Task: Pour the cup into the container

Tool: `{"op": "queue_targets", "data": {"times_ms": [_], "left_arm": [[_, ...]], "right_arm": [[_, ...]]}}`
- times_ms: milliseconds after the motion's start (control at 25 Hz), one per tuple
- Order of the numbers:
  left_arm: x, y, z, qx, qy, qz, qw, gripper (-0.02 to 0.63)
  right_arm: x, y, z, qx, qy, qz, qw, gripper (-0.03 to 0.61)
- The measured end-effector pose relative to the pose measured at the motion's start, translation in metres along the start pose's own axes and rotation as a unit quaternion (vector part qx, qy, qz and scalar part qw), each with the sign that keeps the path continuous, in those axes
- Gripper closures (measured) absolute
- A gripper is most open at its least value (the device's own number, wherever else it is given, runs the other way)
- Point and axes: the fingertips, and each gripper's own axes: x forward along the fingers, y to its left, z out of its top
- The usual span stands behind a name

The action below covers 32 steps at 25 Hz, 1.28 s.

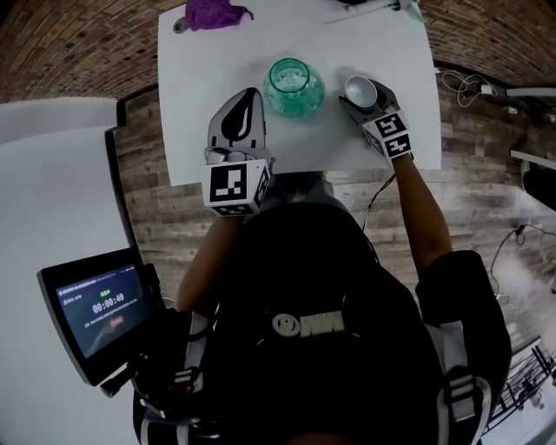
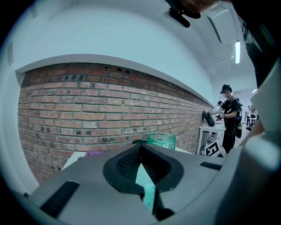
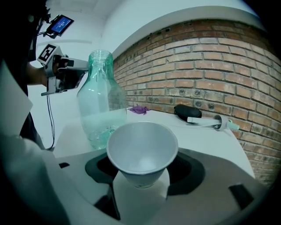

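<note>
Head view: right hand-held gripper [image 1: 361,96] hides much of its clamped cup [image 1: 359,87]; left hand-held gripper [image 1: 246,100] closed, empty.

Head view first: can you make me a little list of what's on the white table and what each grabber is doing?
Table: white table
Container: clear greenish bottle, upright, mouth open, between the two grippers
Cup: white cup, mouth up, looks empty inside
Right gripper: right gripper closed on the white cup, beside the bottle
Left gripper: left gripper shut, holding nothing
Other things: purple cloth at the far edge; black object near the back
</note>
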Motion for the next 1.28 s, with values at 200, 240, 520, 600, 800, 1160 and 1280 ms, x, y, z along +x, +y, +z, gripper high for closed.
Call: {"op": "queue_targets", "data": {"times_ms": [200, 240, 520, 600, 800, 1160, 1280], "left_arm": [[0.001, -0.001, 0.001, 0.002, 0.002, -0.003, 1.0000, 0.611], [0.001, -0.002, 0.001, 0.002, 0.002, -0.004, 1.0000, 0.611], [0.001, 0.003, 0.004, 0.003, 0.004, 0.001, 1.0000, 0.611], [0.001, 0.004, 0.005, 0.002, 0.003, 0.002, 1.0000, 0.611], [0.000, 0.007, 0.003, 0.001, 0.004, 0.003, 1.0000, 0.611], [0.010, -0.024, -0.009, 0.005, 0.014, 0.015, 0.9998, 0.611], [0.006, -0.018, -0.008, 0.005, 0.016, 0.015, 0.9997, 0.611]], "right_arm": [[0.002, 0.003, -0.003, 0.015, 0.006, 0.016, 1.000, 0.282], [0.004, 0.005, -0.006, 0.012, 0.016, 0.018, 1.000, 0.279], [0.004, 0.016, -0.008, 0.016, 0.019, 0.044, 0.999, 0.150], [0.001, 0.017, -0.005, 0.013, 0.015, 0.042, 0.999, 0.149], [-0.014, 0.011, 0.001, 0.014, -0.001, 0.027, 1.000, 0.149], [-0.053, -0.014, -0.013, 0.004, -0.040, -0.002, 0.999, 0.152], [-0.075, -0.013, 0.005, 0.001, -0.067, -0.031, 0.997, 0.240]]}}
